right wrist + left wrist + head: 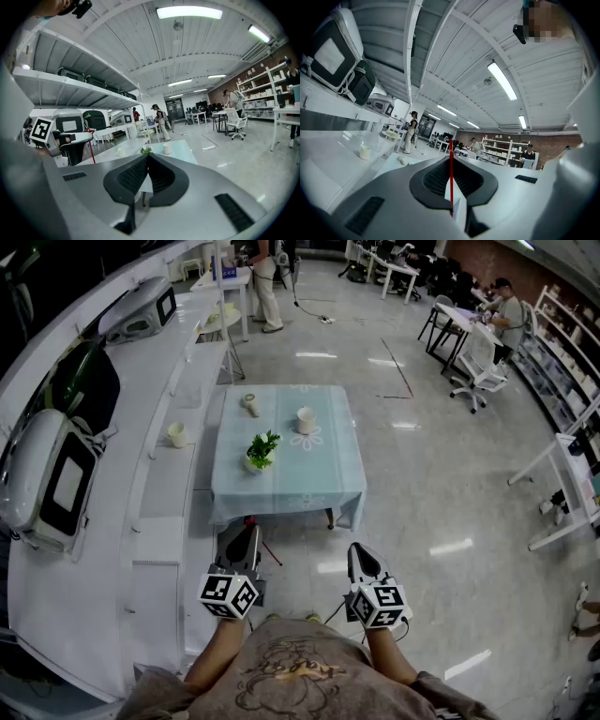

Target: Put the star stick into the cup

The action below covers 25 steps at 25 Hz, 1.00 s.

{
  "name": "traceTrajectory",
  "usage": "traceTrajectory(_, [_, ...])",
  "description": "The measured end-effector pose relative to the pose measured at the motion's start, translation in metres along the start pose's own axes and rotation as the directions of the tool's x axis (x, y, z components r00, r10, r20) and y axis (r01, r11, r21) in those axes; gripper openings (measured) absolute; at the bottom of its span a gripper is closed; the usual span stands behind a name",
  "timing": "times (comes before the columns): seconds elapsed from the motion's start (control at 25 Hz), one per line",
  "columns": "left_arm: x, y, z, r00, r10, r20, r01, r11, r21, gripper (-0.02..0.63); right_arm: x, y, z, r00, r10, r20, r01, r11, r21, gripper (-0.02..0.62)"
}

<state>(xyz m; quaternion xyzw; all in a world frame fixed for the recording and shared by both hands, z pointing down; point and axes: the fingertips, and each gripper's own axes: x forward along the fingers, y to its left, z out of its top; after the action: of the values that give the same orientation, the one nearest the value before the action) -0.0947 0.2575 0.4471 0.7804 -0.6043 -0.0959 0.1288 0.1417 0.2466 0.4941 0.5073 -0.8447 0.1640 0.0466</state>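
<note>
Forearms are tucked low at the waist, with the 2 grippers side by side and aimed forward. The left gripper pinches the thin red star stick, probably near its lower end. The right gripper is closed on nothing. The white cup stands on the table, well ahead.

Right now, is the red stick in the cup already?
No, the red stick is pinched in the left hand-held gripper, away from the cup on the table.
</note>
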Motion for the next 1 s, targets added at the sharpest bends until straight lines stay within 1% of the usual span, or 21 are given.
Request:
traceTrajectory(0.32, [0.000, 0.005, 0.007, 1.000, -0.023, 0.008, 0.023, 1.000, 0.008, 0.034, 0.003, 0.013, 0.004, 1.000, 0.005, 0.005, -0.005, 1.000, -0.001, 0.002])
traceTrajectory(0.64, [-0.007, 0.023, 0.014, 0.999, -0.045, 0.018, 0.045, 0.999, 0.018, 0.034, 0.009, 0.033, -0.013, 1.000, 0.017, -0.006, -0.017, 1.000, -0.020, 0.002])
traceTrajectory(0.88, [-0.004, 0.039, 0.013, 0.997, -0.082, 0.017, 0.082, 0.997, 0.014, 0.034, 0.017, 0.043, -0.023, 1.000, -0.013, -0.002, 0.013, 1.000, -0.010, 0.002])
traceTrajectory(1.0, [0.000, 0.044, 0.014, 0.996, -0.090, 0.012, 0.090, 0.996, 0.009, 0.034, 0.024, 0.047, -0.019, 1.000, -0.023, 0.004, 0.023, 1.000, -0.001, 0.002])
